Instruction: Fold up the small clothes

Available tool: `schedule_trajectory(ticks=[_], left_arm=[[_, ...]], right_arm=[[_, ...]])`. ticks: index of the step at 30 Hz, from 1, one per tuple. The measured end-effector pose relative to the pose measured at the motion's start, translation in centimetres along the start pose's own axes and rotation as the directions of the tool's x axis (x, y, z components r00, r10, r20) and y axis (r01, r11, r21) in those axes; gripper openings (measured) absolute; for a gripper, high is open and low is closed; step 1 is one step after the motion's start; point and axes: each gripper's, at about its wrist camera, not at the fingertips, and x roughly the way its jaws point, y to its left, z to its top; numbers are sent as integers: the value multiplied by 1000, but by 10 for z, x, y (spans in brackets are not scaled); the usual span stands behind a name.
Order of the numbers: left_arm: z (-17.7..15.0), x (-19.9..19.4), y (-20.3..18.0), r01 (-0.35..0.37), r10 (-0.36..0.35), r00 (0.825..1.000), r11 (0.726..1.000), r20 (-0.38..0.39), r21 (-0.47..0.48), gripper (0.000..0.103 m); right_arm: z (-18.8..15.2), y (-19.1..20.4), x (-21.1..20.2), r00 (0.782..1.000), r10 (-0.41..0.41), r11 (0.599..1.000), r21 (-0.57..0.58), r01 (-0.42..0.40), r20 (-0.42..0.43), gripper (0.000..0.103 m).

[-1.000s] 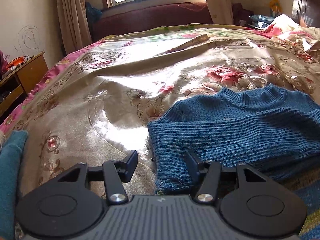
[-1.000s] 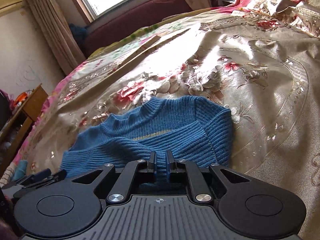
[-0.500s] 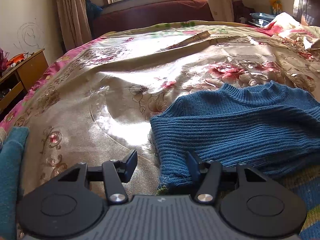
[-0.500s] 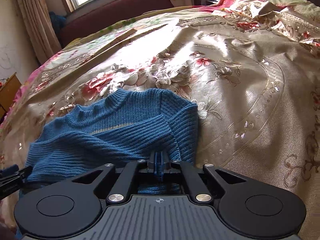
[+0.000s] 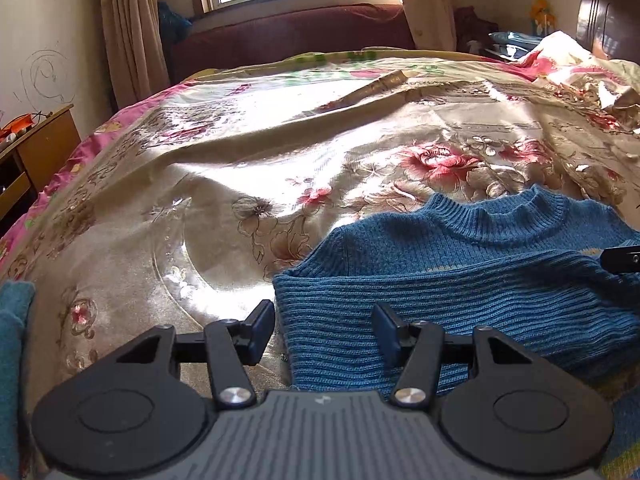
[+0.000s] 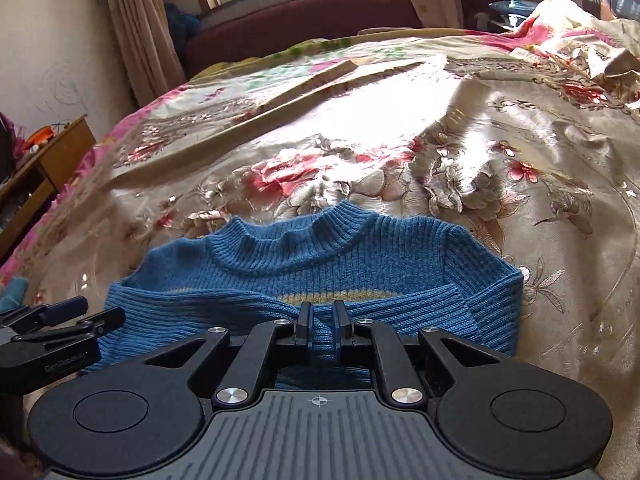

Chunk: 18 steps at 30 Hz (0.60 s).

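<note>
A small blue ribbed knit sweater (image 6: 312, 264) lies on the bed, collar away from me, its lower part folded up over the chest. It also shows in the left wrist view (image 5: 460, 276). My right gripper (image 6: 322, 322) is shut on the folded blue knit edge at the sweater's near middle. My left gripper (image 5: 324, 330) is open over the sweater's near left edge, one finger on each side of that edge. The left gripper also shows in the right wrist view (image 6: 76, 316) at the sweater's left side.
The bed is covered by a shiny gold floral bedspread (image 5: 224, 216). A teal cloth (image 5: 12, 340) lies at the near left. A wooden side table (image 5: 36, 148) stands left of the bed. A dark red sofa (image 5: 288, 36) sits under the window.
The right gripper has carried the folded sweater edge forward and swung to face the collar. The left gripper has stayed open and shifted slightly along the left edge.
</note>
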Motion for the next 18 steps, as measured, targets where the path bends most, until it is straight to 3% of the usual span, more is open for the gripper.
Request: schedule_trajectory(ticks=[3,10,14,18], left_arm=[[-7,5,7,-1,1,1000,1000,-13,-7,60],[-14,-5,16,3,-3,1000,1000,6,-27,62],[-16,-18,20,17,-17,999,1000,32,-16,62],[-19,-16,19,13,-13,1000,1000,7,-7,62]], right_arm=[[-7,-21,2,999,-50,999,21,50,-13,11],[-8,-58,-24,998,-59,994,96,56,28,13],[-5,-59,-29,998,-28,997,74,25,48,13],[-7,-54,-16,1000,-17,998,58,17,2,13]])
